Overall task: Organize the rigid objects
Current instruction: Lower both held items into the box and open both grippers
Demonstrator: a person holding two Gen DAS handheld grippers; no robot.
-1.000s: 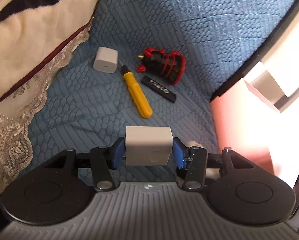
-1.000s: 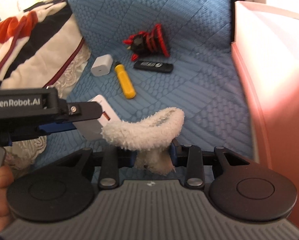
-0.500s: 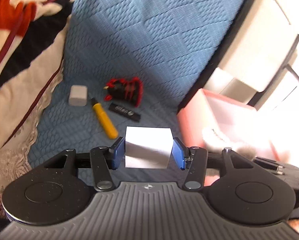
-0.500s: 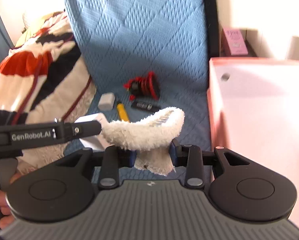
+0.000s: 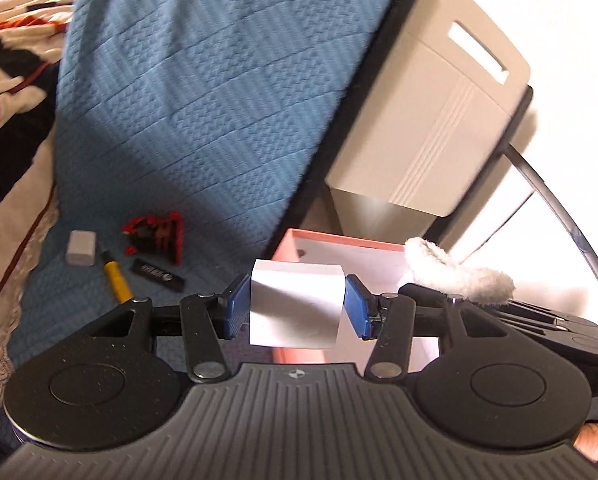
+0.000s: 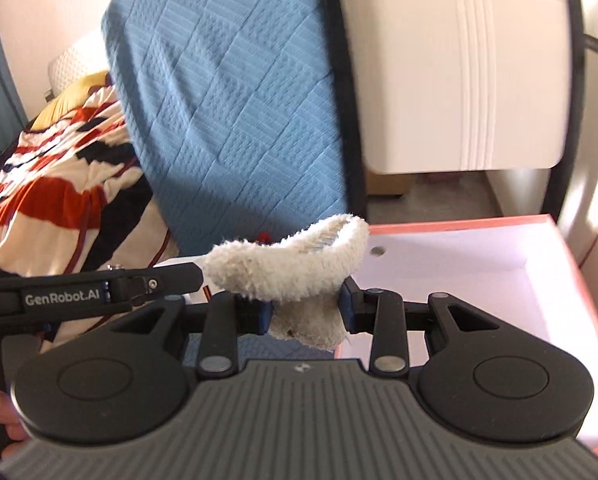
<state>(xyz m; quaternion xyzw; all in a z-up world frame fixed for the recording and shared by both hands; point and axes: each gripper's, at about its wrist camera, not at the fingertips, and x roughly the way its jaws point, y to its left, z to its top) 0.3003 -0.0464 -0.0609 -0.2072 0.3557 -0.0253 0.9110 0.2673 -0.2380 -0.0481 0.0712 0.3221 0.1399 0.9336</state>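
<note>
At the centre of the left wrist view, the left gripper (image 5: 297, 306) stays clamped on a white block (image 5: 297, 305), now swung up from the blue quilt (image 5: 203, 92) to the pink box (image 5: 319, 242). The right gripper (image 6: 305, 312) still pinches a fluffy white piece (image 6: 295, 270) at the box's edge. Both look ready to drop. Lower left, the yellow tool (image 5: 117, 282), small white block (image 5: 81, 247), red-and-black object (image 5: 157, 234) and black stick (image 5: 159, 274) remain. The box floor is mostly washed out by glare.

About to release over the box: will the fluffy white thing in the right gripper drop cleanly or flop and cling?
The fluffy item probably holds its shape: it arches out past the right gripper without drooping. It looks light, and the pile may snag the pads. It should land softly in the pink box, unlikely to roll.
</note>
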